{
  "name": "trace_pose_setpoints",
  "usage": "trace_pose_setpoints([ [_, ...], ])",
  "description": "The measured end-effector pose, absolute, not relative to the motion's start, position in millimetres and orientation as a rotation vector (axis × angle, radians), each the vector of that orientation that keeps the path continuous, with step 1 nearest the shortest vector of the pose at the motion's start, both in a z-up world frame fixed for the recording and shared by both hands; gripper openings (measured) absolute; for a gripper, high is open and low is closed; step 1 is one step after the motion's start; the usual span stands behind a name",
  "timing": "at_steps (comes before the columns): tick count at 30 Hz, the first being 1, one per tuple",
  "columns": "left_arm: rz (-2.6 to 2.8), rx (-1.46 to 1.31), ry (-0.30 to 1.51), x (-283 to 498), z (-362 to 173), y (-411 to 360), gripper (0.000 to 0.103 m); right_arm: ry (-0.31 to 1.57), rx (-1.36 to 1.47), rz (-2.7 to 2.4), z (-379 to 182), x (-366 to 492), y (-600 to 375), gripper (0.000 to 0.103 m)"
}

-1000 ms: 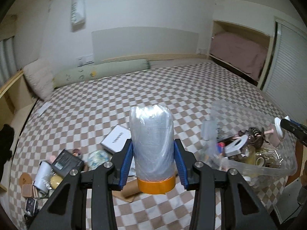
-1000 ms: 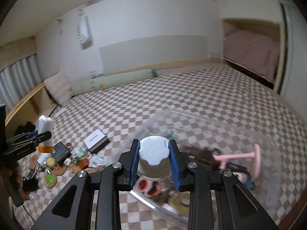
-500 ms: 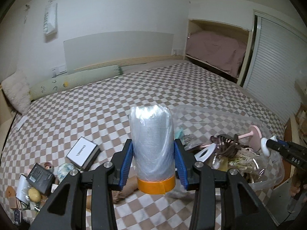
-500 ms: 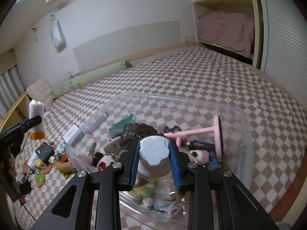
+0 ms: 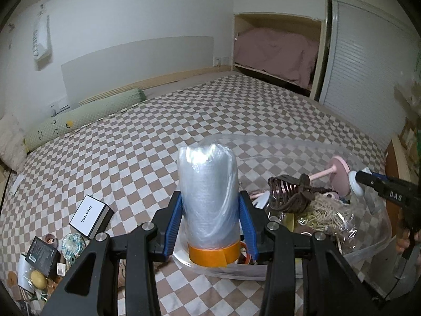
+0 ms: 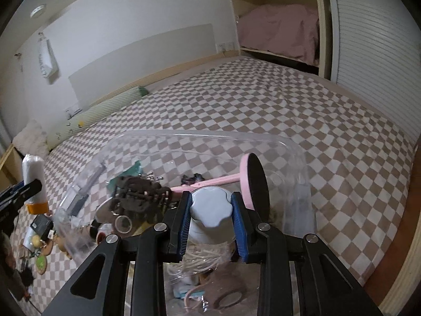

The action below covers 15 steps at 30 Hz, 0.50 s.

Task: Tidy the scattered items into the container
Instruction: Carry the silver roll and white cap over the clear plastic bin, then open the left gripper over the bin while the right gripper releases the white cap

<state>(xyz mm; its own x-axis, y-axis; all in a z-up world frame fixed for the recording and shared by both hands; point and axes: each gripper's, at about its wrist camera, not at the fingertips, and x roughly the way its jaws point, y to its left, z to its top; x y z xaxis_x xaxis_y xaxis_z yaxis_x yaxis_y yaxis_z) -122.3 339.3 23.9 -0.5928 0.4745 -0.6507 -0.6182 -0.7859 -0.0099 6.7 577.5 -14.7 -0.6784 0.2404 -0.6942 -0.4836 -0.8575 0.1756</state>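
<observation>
My left gripper (image 5: 209,221) is shut on a plastic-wrapped roll with an orange band (image 5: 209,200), held upright at the left rim of the clear plastic container (image 5: 368,242). The roll also shows at the left in the right wrist view (image 6: 34,181). My right gripper (image 6: 211,210) is shut on a pale blue-grey lidded jar (image 6: 210,206), held over the container (image 6: 297,155), which holds a pink stand (image 6: 252,181), a brown hair claw (image 6: 139,192) and several small items. The right gripper also shows in the left wrist view (image 5: 368,179).
The container sits on a checkered bed (image 5: 184,121). Scattered items lie at the left: a white Chanel box (image 5: 89,216), a black box (image 5: 42,255), a yellow round item (image 5: 36,279). A green bolster (image 5: 84,118) lies by the wall. A wooden edge (image 6: 389,263) borders the bed on the right.
Both grippers have swung right toward the container. The left one with the roll now reaches its left rim; the right one with the jar is now over its contents.
</observation>
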Motion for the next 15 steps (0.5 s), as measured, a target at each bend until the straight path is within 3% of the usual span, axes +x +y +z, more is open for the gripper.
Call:
trace_pose_setpoints([
  [15, 2.299, -0.906, 0.318, -127, -3, 363, 0.042, 0.520, -0.990, 2.458, -19, -5, 575, 0.030],
])
